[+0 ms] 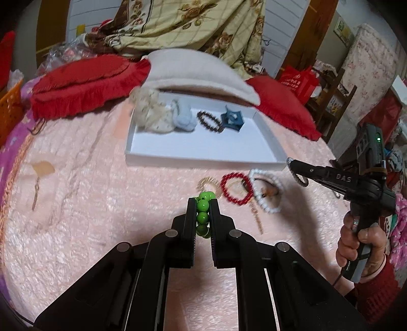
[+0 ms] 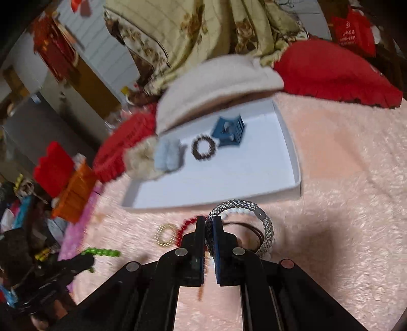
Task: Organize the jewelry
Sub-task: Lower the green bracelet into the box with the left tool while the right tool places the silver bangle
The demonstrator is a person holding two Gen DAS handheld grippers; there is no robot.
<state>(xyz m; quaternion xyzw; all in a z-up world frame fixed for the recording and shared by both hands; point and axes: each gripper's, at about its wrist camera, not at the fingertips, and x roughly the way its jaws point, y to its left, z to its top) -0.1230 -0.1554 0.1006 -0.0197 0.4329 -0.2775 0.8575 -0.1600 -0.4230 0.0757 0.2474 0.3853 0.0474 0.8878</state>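
My left gripper [image 1: 203, 203] is shut on a green bead bracelet [image 1: 203, 216], held above the pink blanket short of the white tray [image 1: 203, 150]. My right gripper [image 2: 209, 221] is shut on a grey braided bracelet [image 2: 264, 224]; it also shows at the right of the left wrist view [image 1: 296, 168]. The tray [image 2: 292, 163] holds a dark bead bracelet [image 1: 209, 121], a blue hair clip [image 1: 232, 118], a pale blue scrunchie [image 1: 184, 117] and a cream scrunchie [image 1: 150, 112]. On the blanket lie a red bead bracelet [image 1: 236, 188], a white bead bracelet [image 1: 267, 191] and a gold ring-shaped piece [image 1: 207, 183].
Red cushions [image 1: 84, 84] and a cream pillow [image 1: 198, 71] lie behind the tray, with a floral quilt [image 1: 190, 23] beyond. An orange basket [image 1: 10, 104] stands at the far left. A thin chain [image 1: 257, 216] lies on the blanket by the white bracelet.
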